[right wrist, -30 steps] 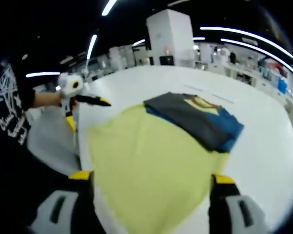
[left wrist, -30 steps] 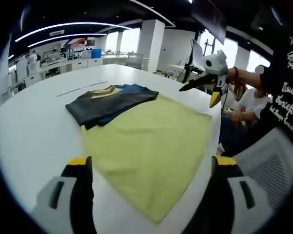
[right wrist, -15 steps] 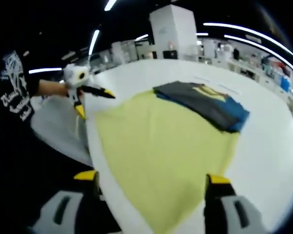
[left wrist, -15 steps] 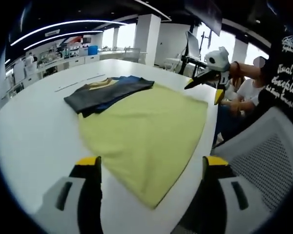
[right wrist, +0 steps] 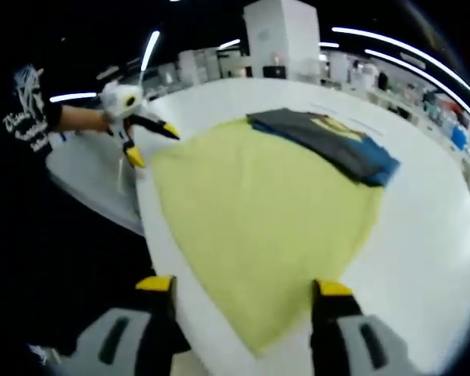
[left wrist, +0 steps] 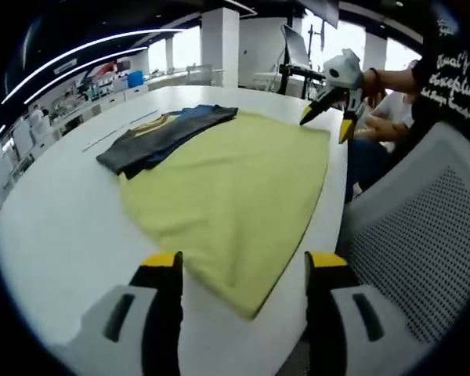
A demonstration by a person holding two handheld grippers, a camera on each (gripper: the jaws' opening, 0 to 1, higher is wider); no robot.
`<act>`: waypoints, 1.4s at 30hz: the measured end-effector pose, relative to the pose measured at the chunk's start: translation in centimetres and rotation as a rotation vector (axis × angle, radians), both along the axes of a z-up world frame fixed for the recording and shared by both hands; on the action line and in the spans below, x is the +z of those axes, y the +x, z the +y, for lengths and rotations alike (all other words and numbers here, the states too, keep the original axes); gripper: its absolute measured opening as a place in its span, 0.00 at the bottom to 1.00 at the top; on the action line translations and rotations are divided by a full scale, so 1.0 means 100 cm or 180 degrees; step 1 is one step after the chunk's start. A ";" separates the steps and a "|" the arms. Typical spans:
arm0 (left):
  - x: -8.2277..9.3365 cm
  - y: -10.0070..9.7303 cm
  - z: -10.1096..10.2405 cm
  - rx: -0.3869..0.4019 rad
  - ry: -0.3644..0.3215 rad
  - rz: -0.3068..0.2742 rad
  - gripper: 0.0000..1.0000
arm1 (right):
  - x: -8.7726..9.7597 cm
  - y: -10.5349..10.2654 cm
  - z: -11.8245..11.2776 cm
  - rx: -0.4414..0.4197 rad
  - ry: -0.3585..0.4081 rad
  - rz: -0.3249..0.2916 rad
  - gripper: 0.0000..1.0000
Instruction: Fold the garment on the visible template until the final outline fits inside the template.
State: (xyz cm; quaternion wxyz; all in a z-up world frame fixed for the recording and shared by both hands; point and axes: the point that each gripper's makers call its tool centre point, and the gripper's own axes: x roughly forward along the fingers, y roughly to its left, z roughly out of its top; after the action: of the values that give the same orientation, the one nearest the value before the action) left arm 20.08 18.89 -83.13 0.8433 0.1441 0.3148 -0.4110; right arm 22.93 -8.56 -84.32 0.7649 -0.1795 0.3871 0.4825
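1. Left gripper view: the left gripper (left wrist: 243, 270), jaws apart and empty, hovers over the yellow template (left wrist: 235, 184); the folded dark garment (left wrist: 160, 137) lies at its far edge (partly off, I judge).
2. Right gripper view: the right gripper (right wrist: 243, 288) gapes empty too; refolding seems left.

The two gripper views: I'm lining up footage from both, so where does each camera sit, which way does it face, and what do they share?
Left gripper view: rides on the left tool, looking along its open jaws over the yellow template to the folded garment; the right tool and the person's hand enter from the right.
Right gripper view: rides on the right tool, jaws open, facing the template from its opposite corner; the left tool and a sleeve show at left.
Shared: the white table, template, garment, each other's tool.
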 end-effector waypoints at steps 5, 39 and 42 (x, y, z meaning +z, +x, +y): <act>-0.006 0.000 0.003 -0.0062 0.0133 -0.0001 0.51 | -0.005 0.003 -0.005 0.0099 -0.0156 -0.0050 0.60; -0.007 0.026 0.012 0.0166 0.0080 0.0142 0.03 | -0.007 0.031 -0.014 0.0092 -0.0434 -0.0261 0.01; -0.008 0.024 0.015 0.0194 0.0050 0.0117 0.02 | -0.006 0.031 -0.015 0.0038 -0.0385 -0.0218 0.00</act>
State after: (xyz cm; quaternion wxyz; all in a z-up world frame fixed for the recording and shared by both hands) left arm 22.52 20.34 -83.94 0.8483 0.1335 0.3378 -0.3853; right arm 26.05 -10.10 -84.92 0.7625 -0.2441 0.3881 0.4564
